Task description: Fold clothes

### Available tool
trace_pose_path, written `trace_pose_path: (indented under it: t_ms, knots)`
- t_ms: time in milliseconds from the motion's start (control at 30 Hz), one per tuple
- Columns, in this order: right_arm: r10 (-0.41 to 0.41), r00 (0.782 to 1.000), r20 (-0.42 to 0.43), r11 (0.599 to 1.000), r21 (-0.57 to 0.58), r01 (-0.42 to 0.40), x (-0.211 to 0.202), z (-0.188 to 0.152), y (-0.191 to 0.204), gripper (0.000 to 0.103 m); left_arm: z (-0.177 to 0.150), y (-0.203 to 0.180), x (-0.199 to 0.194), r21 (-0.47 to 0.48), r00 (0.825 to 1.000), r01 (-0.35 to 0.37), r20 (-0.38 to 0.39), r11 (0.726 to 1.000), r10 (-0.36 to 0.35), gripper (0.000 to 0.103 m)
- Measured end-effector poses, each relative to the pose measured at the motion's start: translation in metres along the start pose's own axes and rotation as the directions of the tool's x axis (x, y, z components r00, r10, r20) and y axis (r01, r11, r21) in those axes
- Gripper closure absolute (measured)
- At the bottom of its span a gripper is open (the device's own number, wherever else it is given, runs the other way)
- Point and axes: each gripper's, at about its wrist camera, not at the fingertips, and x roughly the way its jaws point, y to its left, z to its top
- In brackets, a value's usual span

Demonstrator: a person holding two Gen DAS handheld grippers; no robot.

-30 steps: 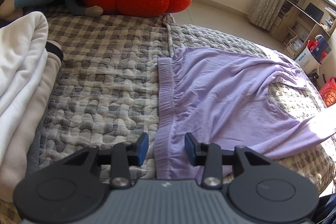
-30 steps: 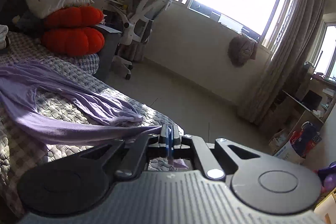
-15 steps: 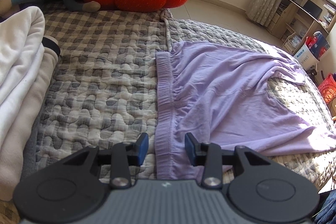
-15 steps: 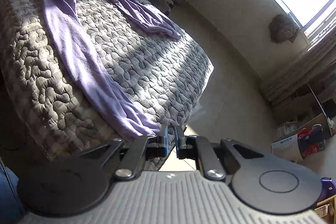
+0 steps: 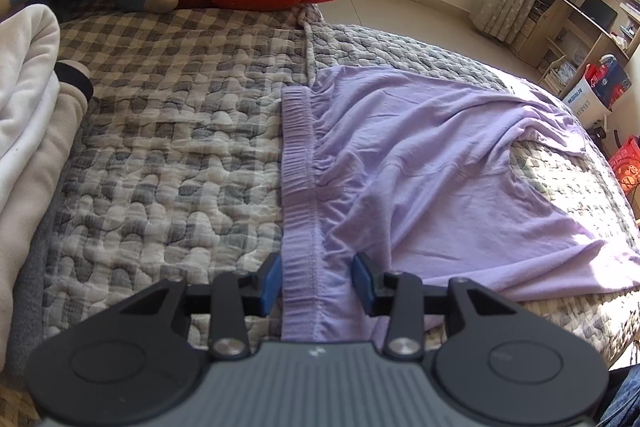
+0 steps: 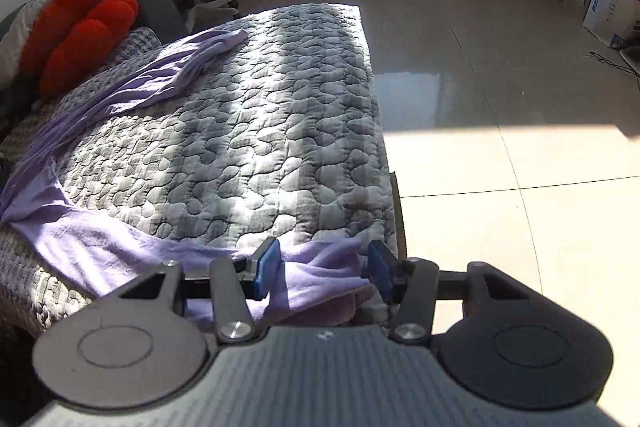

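The lilac trousers (image 5: 420, 163) lie spread flat on the quilted bed (image 5: 168, 155) for folding, waistband between the left tool's (image 5: 318, 279) parted pads, seemingly untouched, a leg end at lower centre under the right tool's (image 6: 322, 269) opening, unpressing pads, beside sunlit floor (image 6: 500, 87).

Left gripper (image 5: 316, 279) jaws straddle the purple trousers' (image 5: 420, 163) waistband (image 5: 298, 163).

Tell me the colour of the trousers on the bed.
Light purple trousers, plain with no pattern; clearest in the left wrist view.
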Motion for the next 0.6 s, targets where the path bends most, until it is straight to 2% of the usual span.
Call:
trace_pose_path:
  t_ms: [33,67,100,167,200,233,300,400,433,500,567,600]
  knots:
    - [0.0,1.0,-0.007,1.0,0.025,0.0,0.005,0.002,-0.002,0.071,0.001,-0.001,0.001,0.002,1.0,-0.001,-0.001,1.0,0.001,0.063]
    - [-0.025,0.999,-0.019,1.0,0.008,0.025,0.01,0.002,0.001,0.089,0.001,-0.003,0.002,0.004,1.0,-0.006,0.0,1.0,0.006,0.063]
    - [-0.054,0.998,-0.02,0.998,-0.039,0.053,0.013,0.002,0.008,0.093,0.001,-0.004,0.004,0.006,1.0,-0.011,0.0,1.0,0.011,0.063]
    - [-0.104,0.995,-0.003,0.987,-0.126,0.103,0.013,0.001,0.022,0.096,0.002,-0.006,0.005,0.008,1.0,-0.02,0.001,1.0,0.02,0.066]
    - [-0.122,0.992,0.042,0.98,-0.155,0.127,0.005,0.003,0.028,0.098,0.002,-0.007,0.005,0.009,1.0,-0.025,0.003,1.0,0.025,0.069]
    - [-0.137,0.986,0.095,0.971,-0.184,0.152,-0.006,0.006,0.032,0.099,0.003,-0.008,0.005,0.013,0.999,-0.031,0.007,0.999,0.031,0.08]
    - [-0.139,0.966,0.217,0.959,-0.215,0.186,-0.033,0.012,0.039,0.099,0.006,-0.008,0.002,0.013,0.999,-0.039,0.016,0.999,0.039,0.087]
    - [-0.08,0.908,0.411,0.96,-0.213,0.181,-0.083,0.023,0.044,0.099,0.01,-0.003,-0.005,-0.02,0.998,-0.042,0.044,0.999,0.043,0.091]
    - [-0.042,0.878,0.477,0.961,-0.221,0.166,-0.103,0.025,0.046,0.099,0.011,0.0,-0.007,-0.033,0.998,-0.039,0.051,0.999,0.041,0.091]
    - [0.02,0.843,0.537,0.959,-0.25,0.137,-0.129,0.02,0.048,0.099,0.009,0.005,-0.009,-0.049,0.997,-0.038,0.058,0.998,0.041,0.091]
    - [0.027,0.854,0.52,0.948,-0.284,0.143,-0.134,0.012,0.049,0.099,0.006,0.009,-0.009,-0.054,0.998,-0.031,0.053,0.998,0.034,0.091]
    - [0.015,0.875,0.485,0.937,-0.313,0.157,-0.129,0.004,0.048,0.099,0.004,0.01,-0.009,-0.056,0.998,-0.024,0.052,0.998,0.026,0.091]
